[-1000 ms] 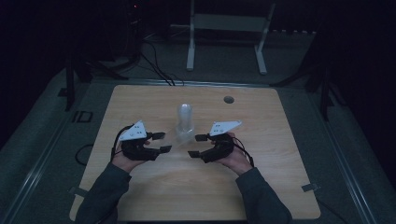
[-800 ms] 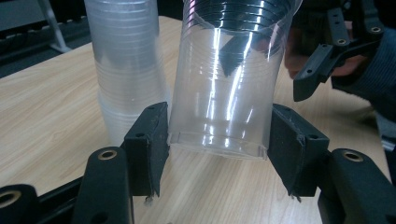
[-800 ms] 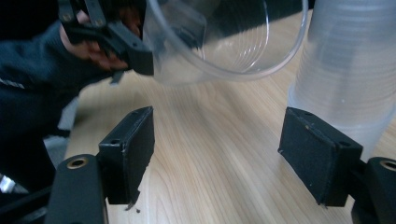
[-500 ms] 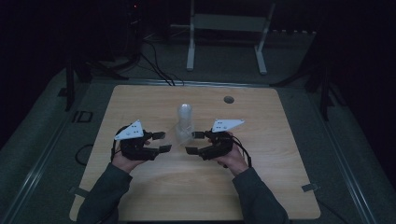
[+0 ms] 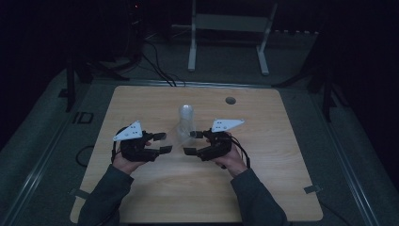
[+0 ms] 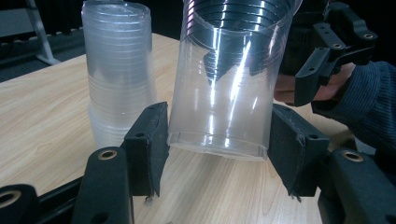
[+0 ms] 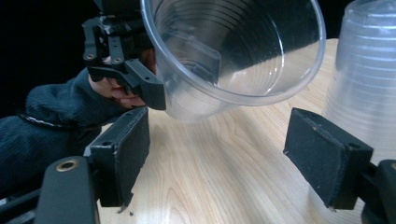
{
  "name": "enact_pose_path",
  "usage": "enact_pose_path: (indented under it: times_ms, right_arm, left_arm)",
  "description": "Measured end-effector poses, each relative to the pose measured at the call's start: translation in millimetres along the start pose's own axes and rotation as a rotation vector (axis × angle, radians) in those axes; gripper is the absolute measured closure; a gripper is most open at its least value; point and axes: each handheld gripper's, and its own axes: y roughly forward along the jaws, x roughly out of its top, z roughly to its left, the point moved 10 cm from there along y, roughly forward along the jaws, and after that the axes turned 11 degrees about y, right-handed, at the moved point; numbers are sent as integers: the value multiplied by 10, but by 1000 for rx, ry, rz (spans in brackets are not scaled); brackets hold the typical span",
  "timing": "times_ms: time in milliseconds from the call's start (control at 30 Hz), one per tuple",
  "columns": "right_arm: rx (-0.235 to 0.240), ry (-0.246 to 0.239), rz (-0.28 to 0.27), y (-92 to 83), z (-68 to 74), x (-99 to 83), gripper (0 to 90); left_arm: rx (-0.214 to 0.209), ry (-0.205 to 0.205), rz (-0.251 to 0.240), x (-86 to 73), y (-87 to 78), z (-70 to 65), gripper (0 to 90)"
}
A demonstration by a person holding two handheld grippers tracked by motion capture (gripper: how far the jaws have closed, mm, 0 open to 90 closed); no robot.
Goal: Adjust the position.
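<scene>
Light wooden table (image 5: 141,197) is carrying an upright stack of clear ribbed plastic cups (image 6: 119,70) near its middle.

A single clear plastic cup (image 6: 224,79) is being held tilted above the tabletop, just beside the stack. The left gripper (image 6: 217,149) is clamping it near the base, 1 pad on each side. The right gripper (image 7: 217,154) is standing wide, its jaws having just been opening, pads clear of the rim.

Judgement: the left should be keeping a light squeeze, since thin walls buckle; the right should be backing off straight.

No readable writing on cups or grippers.
</scene>
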Motion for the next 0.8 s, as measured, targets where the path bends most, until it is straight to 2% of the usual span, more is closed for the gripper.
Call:
enact_pose_path:
  times_ms: [467,800]
  right_arm:
    - [43,10,-44,20,60,92,202]
    - [56,10,-59,48,90,141,188]
  left_arm:
    - [-16,-3,-22,28,3,-25,415]
    - [-36,1,-25,26,26,-56,414]
